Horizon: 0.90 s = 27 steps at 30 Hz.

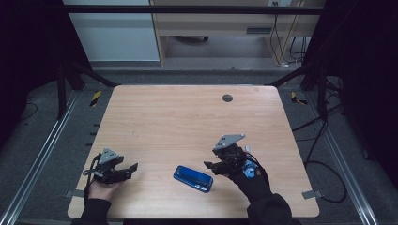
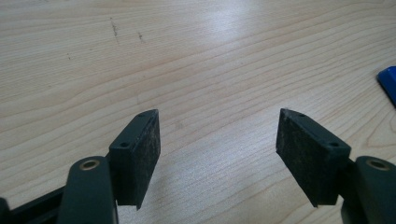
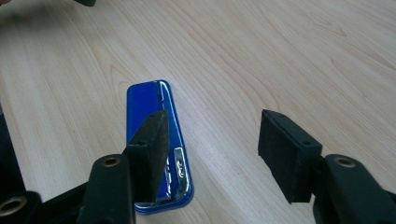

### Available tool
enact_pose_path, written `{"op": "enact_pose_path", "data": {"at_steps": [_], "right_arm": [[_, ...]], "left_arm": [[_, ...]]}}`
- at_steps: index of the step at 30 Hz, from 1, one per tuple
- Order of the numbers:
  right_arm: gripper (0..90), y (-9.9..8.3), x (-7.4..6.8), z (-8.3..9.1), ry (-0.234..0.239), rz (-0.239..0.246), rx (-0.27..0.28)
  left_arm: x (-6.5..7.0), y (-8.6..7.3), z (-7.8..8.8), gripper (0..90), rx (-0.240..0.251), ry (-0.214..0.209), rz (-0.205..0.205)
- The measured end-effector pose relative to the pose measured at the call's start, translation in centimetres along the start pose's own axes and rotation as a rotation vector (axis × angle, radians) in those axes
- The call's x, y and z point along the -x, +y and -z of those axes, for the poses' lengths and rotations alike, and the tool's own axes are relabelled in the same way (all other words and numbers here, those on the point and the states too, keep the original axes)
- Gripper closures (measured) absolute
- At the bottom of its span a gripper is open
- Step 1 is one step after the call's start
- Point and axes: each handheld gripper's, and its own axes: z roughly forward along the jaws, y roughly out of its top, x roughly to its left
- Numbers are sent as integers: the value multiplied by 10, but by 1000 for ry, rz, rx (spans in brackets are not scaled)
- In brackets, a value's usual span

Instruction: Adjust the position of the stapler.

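A flat blue case with a shiny rim lies on the wooden table near its front edge. In the right gripper view the blue case runs away from me under the left jaw. My right gripper hovers just right of the case, open, with nothing between its jaws. My left gripper is held near the table's front left corner, open and empty. In the left gripper view the jaws stand wide apart over bare wood, and a corner of the blue case peeks in at the right edge.
A small dark round grommet sits in the table near its far edge. Black frame bars and cables surround the table on the floor. A wooden desk stands beyond the far edge.
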Motion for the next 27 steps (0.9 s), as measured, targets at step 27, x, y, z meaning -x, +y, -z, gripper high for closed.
{"op": "enact_pose_path", "data": {"at_steps": [27], "right_arm": [[475, 22, -24, -35, 108, 62, -152]], "left_arm": [[2, 0, -2, 306, -21, -6, -14]]}}
